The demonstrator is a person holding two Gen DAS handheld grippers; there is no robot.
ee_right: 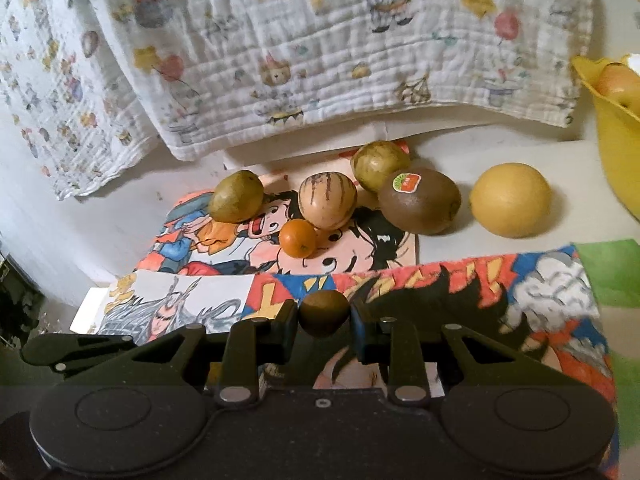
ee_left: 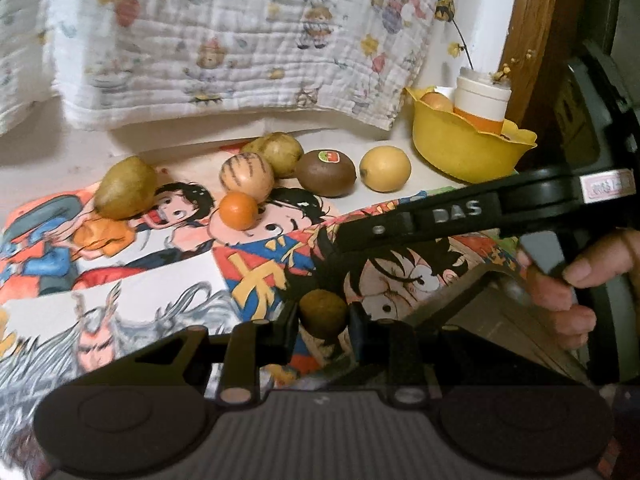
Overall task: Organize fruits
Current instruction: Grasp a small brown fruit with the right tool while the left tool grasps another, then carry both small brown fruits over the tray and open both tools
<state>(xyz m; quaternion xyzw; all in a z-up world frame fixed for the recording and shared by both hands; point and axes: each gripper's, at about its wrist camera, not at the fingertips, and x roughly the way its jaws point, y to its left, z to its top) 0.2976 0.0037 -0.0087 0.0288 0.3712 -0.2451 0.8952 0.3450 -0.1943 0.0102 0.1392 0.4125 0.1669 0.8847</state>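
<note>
Fruit lies in a loose cluster on the white worktop (ee_right: 100, 220), partly on comic-print sheets (ee_right: 224, 256): a greenish pear-like fruit (ee_right: 236, 196), a striped tan fruit (ee_right: 327, 200), a small orange (ee_right: 298, 238) touching its front, a second greenish fruit (ee_right: 379, 165) behind, a stickered kiwi (ee_right: 420, 201), and a round yellow fruit (ee_right: 511, 200) set a little apart to the right. A yellow bowl (ee_left: 468, 148) stands further right, holding another fruit and a white and orange container (ee_left: 482, 102). A printed quilted cloth (ee_right: 320, 52) hangs behind.

The left gripper (ee_left: 323, 316) pinches a small brown fruit (ee_left: 322, 312) between its fingertips. The right gripper (ee_right: 324, 314) likewise clamps its own small brown fruit (ee_right: 324, 312). In the left wrist view, a hand (ee_left: 580, 280) grips the right gripper's handle.
</note>
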